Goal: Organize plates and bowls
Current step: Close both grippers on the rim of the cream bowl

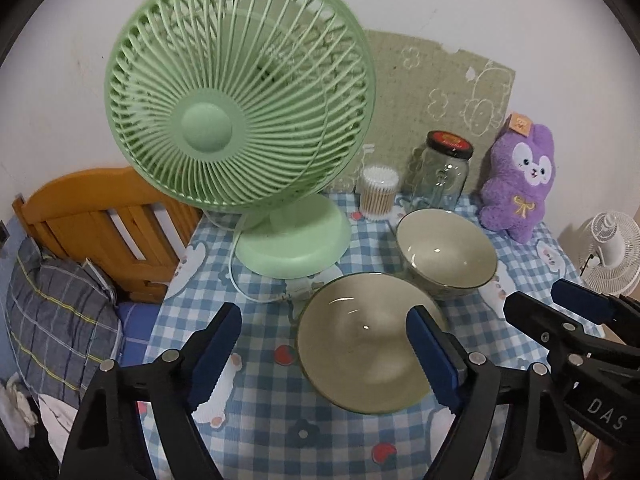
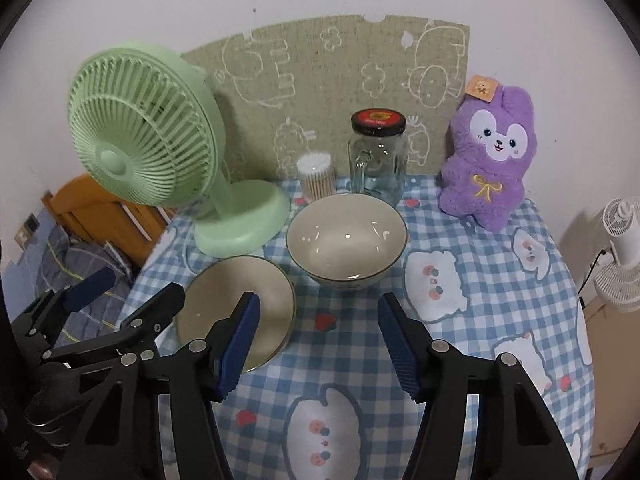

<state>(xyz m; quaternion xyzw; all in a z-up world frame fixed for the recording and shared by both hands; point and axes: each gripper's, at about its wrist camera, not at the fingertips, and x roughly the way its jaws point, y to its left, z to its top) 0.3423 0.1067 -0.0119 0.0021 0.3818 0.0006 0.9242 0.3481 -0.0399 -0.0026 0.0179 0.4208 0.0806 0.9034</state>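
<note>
A shallow beige plate (image 1: pixel 360 340) lies on the blue checked tablecloth, and it also shows in the right wrist view (image 2: pixel 236 308). A beige bowl (image 1: pixel 446 252) stands upright just behind and right of it, and shows in the right wrist view (image 2: pixel 346 240). My left gripper (image 1: pixel 320 344) is open above the cloth, its right finger over the plate's right side. My right gripper (image 2: pixel 318 328) is open and empty in front of the bowl, right of the plate; it also shows in the left wrist view (image 1: pixel 560 308).
A green desk fan (image 1: pixel 240 120) stands at the back left with its cord on the cloth. A cotton swab tub (image 1: pixel 378 190), a glass jar (image 1: pixel 440 176) and a purple plush (image 1: pixel 516 184) line the back wall. A wooden bed frame (image 1: pixel 100 224) lies left of the table.
</note>
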